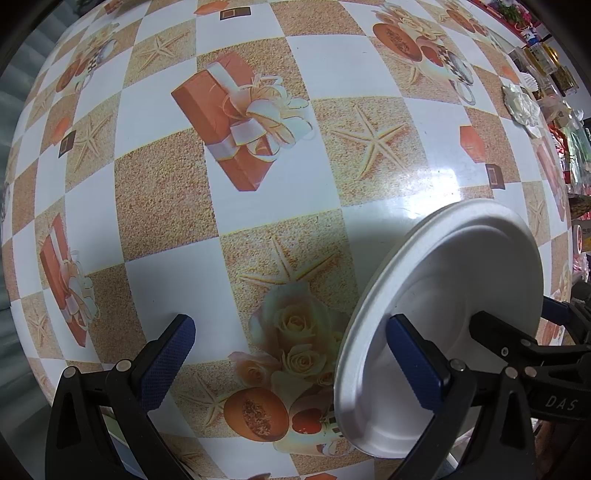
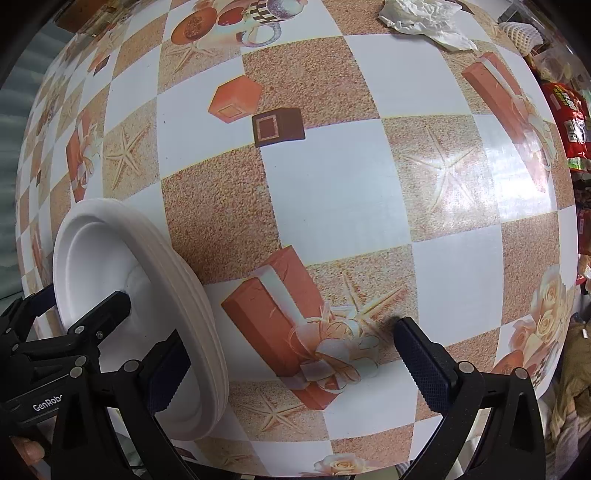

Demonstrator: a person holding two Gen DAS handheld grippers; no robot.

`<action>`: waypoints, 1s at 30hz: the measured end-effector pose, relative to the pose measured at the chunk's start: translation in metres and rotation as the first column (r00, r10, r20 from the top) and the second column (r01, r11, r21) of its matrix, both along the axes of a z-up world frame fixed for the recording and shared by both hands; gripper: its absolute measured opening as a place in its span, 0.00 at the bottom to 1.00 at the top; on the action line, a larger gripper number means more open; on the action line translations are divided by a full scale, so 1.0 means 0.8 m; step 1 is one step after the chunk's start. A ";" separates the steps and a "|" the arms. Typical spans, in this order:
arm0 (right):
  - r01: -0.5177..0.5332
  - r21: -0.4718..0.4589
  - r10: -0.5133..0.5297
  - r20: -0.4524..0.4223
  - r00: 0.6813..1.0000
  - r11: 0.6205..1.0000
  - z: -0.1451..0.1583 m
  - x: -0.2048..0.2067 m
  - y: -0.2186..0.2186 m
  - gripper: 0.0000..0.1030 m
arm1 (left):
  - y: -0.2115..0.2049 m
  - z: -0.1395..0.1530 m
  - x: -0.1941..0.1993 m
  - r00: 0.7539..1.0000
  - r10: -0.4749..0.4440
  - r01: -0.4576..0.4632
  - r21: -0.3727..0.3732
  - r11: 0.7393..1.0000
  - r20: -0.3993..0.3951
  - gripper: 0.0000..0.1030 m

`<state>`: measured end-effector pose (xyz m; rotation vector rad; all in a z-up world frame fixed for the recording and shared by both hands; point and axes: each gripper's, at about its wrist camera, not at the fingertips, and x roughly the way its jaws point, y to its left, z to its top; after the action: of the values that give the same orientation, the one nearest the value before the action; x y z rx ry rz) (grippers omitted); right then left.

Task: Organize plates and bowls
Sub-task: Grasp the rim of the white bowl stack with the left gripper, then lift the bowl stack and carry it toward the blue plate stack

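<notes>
Left gripper [image 1: 291,325] has its jaws spread wide. 1 finger is over the bare cloth and the other sits in front of the bowl of the plate stack [image 1: 461,258]. Right gripper [image 2: 291,332] is just as wide apart. Its inner finger is partly hidden behind the stack's layered rim and its outer finger is over the cloth. Neither tool is clamped on anything.

The table [image 1: 166,192], under a glossy checked cloth printed with starfish and gift boxes, fills both views. The white plates are nested together between the 2 grippers, on the near side of the table. The fisheye bends the stack so much that I cannot tell whether it lies flat or has 1 edge lifted. No bowls show.

A crumpled tissue [image 2: 424,18] lies at the far edge, well away from the work.

The step looks like taking hold of the stack by its rim. Doing it well likely means sliding 1 finger under the lowest plate, so that every layer is caught, and closing slowly. The plates look thin and light, so a shallow bite could fan them apart. The cloth is slick, so the second gripper should brace the opposite edge.
</notes>
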<state>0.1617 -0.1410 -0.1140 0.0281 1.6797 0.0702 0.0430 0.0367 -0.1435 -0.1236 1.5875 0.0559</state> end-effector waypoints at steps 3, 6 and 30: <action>-0.001 0.000 0.001 -0.002 1.000 1.000 0.000 0.001 0.000 1.00 | 0.000 -0.001 -0.001 1.000 0.000 0.000 0.000 1.000 0.000 1.00; -0.002 0.000 0.002 -0.004 1.000 1.000 0.001 0.000 0.000 1.00 | 0.000 -0.001 0.001 1.000 -0.004 0.004 0.001 1.000 -0.004 1.00; -0.024 0.127 0.030 -0.050 0.998 0.992 0.016 0.005 0.040 0.27 | -0.062 0.019 0.023 0.976 -0.214 0.212 -0.042 0.976 -0.035 0.37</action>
<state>0.1656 -0.1087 -0.1012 0.1036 1.7254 0.1980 0.0614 -0.0125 -0.1283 0.0186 1.6333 -0.1400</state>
